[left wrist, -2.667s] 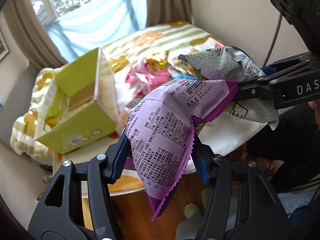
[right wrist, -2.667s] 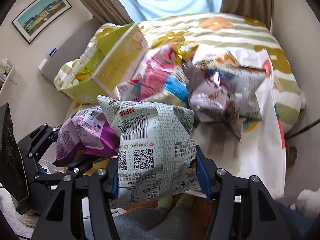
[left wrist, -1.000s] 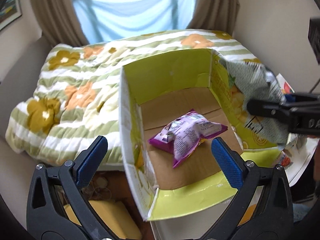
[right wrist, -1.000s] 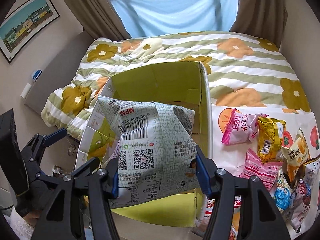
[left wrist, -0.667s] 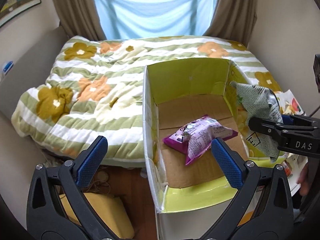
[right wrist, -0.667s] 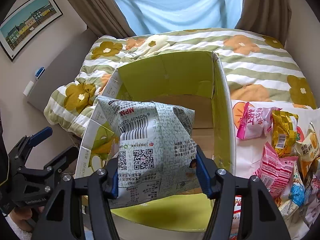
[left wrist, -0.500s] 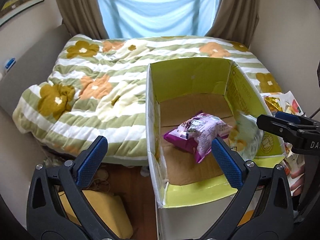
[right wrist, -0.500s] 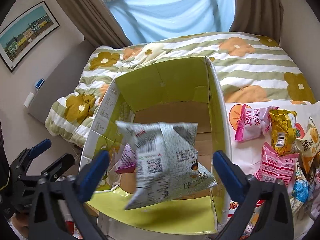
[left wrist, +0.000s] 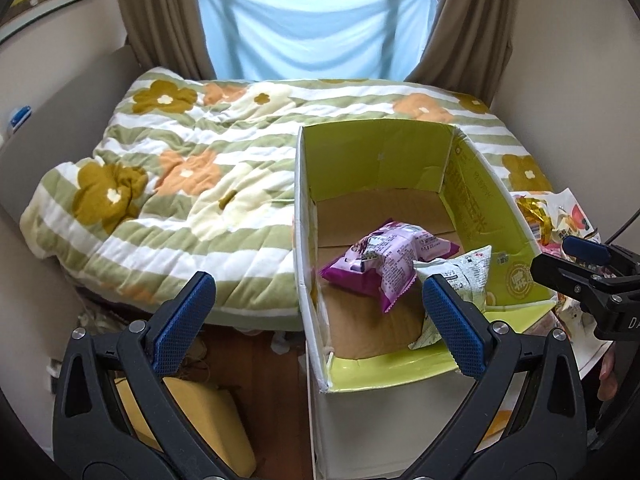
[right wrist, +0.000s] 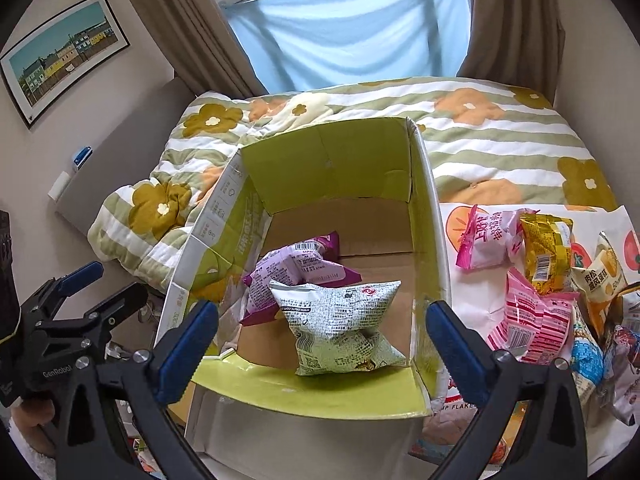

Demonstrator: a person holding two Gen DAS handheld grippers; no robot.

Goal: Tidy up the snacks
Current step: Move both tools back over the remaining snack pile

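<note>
An open lime-green cardboard box [left wrist: 376,160] [right wrist: 324,160] stands by the bed. Inside it lie a purple snack bag [left wrist: 384,260] [right wrist: 296,268] and a pale green printed snack bag [left wrist: 460,272] [right wrist: 340,320], the green one partly over the purple one. My left gripper [left wrist: 320,328] is open and empty, in front of the box's near left corner; it also shows at the left of the right wrist view [right wrist: 96,284]. My right gripper [right wrist: 320,340] is open and empty above the box's near edge; one of its fingers [left wrist: 588,250] shows right of the box.
Several loose snack bags lie on a white cloth right of the box, among them a pink bag [right wrist: 484,236], a yellow bag [right wrist: 544,248] and a red-pink bag [right wrist: 536,320]. A flowered quilt [left wrist: 180,184] covers the bed. A yellow cushion [left wrist: 200,420] lies on the wooden floor.
My left gripper let go of the purple bag into the box. My right gripper then opened and the pale green bag fell in beside it.
</note>
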